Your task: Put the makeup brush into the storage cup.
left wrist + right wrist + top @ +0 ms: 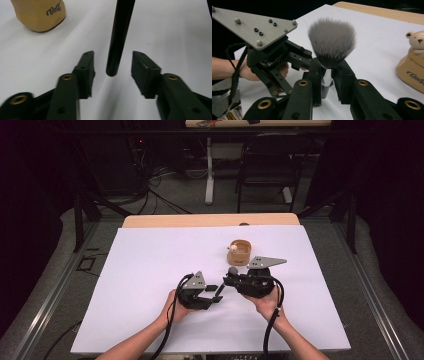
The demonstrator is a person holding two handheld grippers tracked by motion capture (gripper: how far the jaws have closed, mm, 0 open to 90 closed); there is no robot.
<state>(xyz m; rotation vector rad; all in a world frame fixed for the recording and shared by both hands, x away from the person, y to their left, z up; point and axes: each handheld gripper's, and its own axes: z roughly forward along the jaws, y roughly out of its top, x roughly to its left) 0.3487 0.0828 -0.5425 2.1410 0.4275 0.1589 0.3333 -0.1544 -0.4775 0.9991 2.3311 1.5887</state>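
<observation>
Two bare forearms without sleeves are seen, each hand carrying a black gripper: the left gripper (216,293) and the right gripper (229,279). Each is topped by a grey three-cornered plate studded with small screws and black bolts, and a black cable is trailed from each. The matte black jaws are marked by brass-ringed pivot holes and blocky, ridged pads.

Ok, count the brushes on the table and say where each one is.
1. The makeup brush stands clamped in the right tongs, bristles up, its black handle reaching between the open left tongs. More may be hidden.
</observation>
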